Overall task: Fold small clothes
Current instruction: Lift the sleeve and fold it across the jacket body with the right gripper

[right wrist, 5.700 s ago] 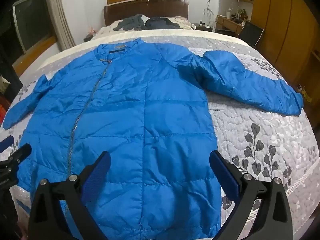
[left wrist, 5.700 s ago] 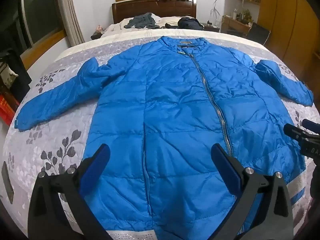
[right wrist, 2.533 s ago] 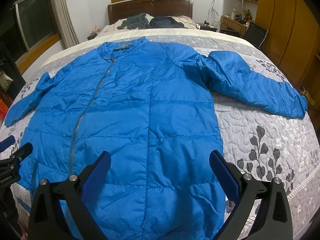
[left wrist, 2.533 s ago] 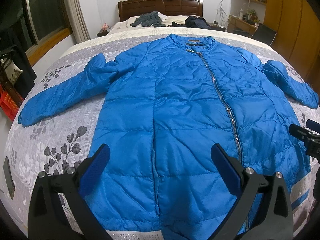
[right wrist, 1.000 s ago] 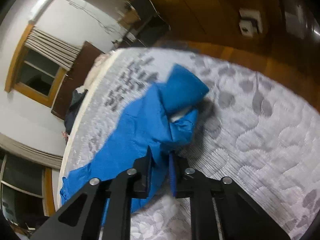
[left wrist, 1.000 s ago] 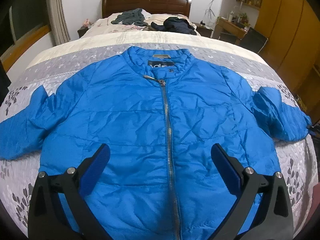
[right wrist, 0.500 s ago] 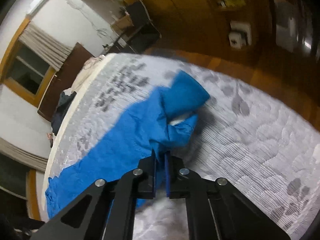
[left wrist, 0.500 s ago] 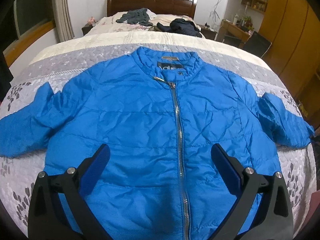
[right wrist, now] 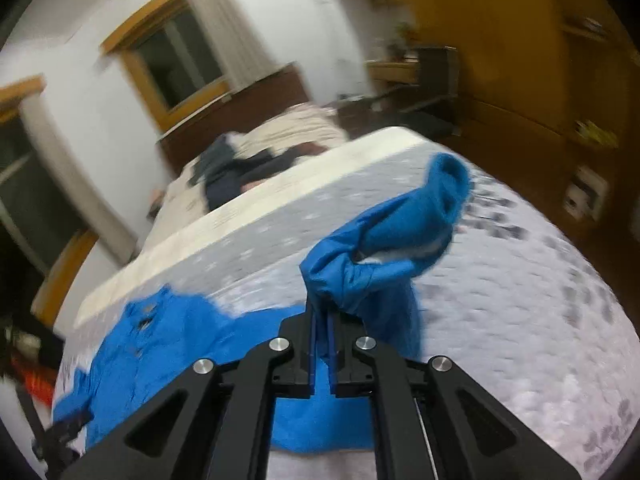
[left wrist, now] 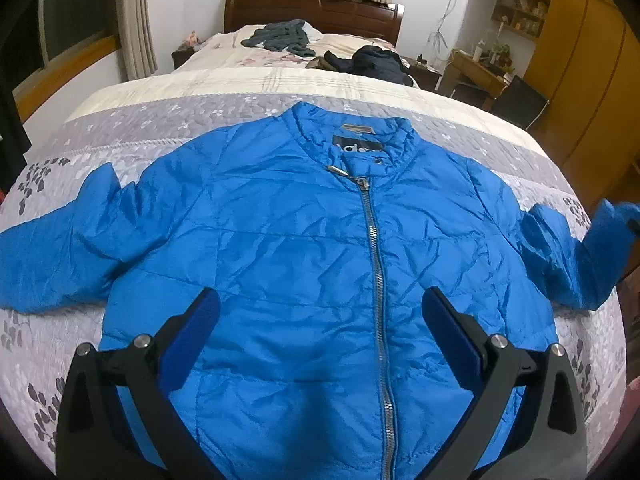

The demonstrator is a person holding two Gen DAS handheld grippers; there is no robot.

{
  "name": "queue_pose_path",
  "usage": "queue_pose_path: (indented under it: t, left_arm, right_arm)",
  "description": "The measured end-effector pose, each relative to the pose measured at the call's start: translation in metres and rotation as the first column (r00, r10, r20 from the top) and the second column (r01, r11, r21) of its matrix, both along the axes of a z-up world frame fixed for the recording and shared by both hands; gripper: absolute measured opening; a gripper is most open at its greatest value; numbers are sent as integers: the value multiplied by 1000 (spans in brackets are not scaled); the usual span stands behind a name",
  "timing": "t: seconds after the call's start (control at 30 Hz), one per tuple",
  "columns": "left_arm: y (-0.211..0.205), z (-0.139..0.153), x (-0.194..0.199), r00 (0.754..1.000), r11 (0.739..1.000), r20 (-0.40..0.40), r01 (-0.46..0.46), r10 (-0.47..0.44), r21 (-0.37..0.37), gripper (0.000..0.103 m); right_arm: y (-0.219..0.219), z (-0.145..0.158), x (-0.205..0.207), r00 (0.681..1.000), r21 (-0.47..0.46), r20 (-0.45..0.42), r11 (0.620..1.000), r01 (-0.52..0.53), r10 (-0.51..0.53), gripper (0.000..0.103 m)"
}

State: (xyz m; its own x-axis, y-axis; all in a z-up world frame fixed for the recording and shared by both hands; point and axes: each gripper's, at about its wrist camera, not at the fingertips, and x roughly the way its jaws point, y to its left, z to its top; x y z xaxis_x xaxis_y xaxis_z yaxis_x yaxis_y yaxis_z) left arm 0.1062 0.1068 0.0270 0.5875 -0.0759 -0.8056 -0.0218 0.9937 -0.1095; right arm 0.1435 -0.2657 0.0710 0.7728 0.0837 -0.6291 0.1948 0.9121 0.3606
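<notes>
The blue jacket [left wrist: 304,248] lies zipped, front up, on the bed [left wrist: 132,136]; the left gripper [left wrist: 320,332] hovers above its chest, fingers [left wrist: 192,336] spread wide and empty; the right gripper [right wrist: 321,320] pinches the sleeve [right wrist: 384,248] (cuff lifted off the quilt).

Right gripper [right wrist: 321,316] clamped on bunched blue jacket sleeve [right wrist: 384,256], pads nearly together with fabric between. Cuff opening [right wrist: 450,184] raised above grey patterned bedspread [right wrist: 520,300]. Jacket body [right wrist: 168,344] flat at lower left. Dark clothes [right wrist: 240,172] heaped near headboard [right wrist: 240,112]. Frame motion-blurred.
</notes>
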Motion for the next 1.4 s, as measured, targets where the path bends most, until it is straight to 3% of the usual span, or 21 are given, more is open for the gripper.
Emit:
queue_pose_path:
  t: [0.17,0.5,0.97,1.17,1.27,1.33,1.37,1.4]
  left_arm:
    - [8,-2,4,1000,1000,-6,-15,15,-12,100]
    - [17,-6,9,1000,999,-12,-27,27,-23,100]
    - [13,-17,17,996,983,-83,26,-42,-184,100]
    - [-14,-22,31,979,972,-155,97,-132,-213,100]
    - [-34,-27,46,964,952,-186,133,-188,-276,100]
    - [-44,-29,56,955,928,-194,150,-226,-341,99]
    - [-53,-31,64,948,910,-199,159,-249,-384,99]
    - [-59,-33,68,942,898,-202,168,-268,-407,99]
  right_arm:
    - [77,3,18,984,-29,17,984,-176,176,4]
    - [190,-20,30,903,-67,-27,900,-430,429,4]
    - [240,-74,28,832,-98,-149,829,-550,534,5]
    - [248,-95,31,796,-73,-233,806,-588,559,10]
    - [240,-89,26,787,-18,-210,803,-596,580,12]
    - [227,-78,22,782,47,-197,803,-595,591,20]
    - [218,-71,18,783,65,-190,804,-592,592,42]
    - [207,-62,13,803,58,-173,820,-569,570,52]
